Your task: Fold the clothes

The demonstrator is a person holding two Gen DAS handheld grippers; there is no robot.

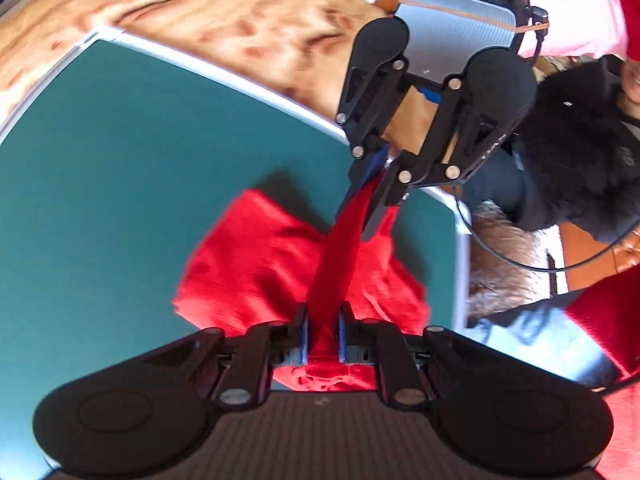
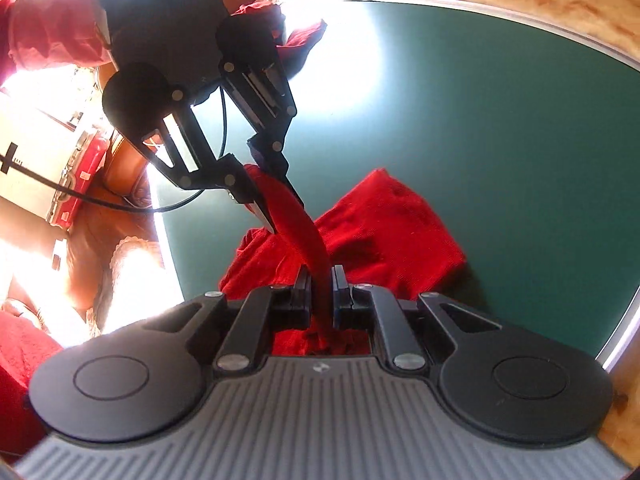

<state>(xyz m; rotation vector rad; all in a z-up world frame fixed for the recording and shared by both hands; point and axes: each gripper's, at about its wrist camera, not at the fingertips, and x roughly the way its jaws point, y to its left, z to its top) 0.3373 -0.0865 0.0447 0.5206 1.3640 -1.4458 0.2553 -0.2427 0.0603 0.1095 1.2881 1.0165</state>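
Note:
A red knitted garment [image 1: 256, 264] lies bunched on the green table top [image 1: 120, 160], near its corner. One edge of it is stretched taut as a red band between the two grippers. My left gripper [image 1: 323, 334] is shut on one end of that band, and the same gripper shows in the right wrist view [image 2: 276, 208]. My right gripper [image 2: 321, 292] is shut on the other end and appears across the garment [image 2: 384, 232] in the left wrist view [image 1: 370, 196]. The rest of the cloth hangs down onto the table [image 2: 500, 120].
The table has a pale metal rim [image 1: 224, 76] and a wood-pattern floor [image 1: 240, 8] lies beyond it. A person in dark clothing [image 1: 576, 152] stands at the right. More red cloth [image 2: 24, 356] lies off the table at the left, and a black cable [image 2: 100, 200] trails there.

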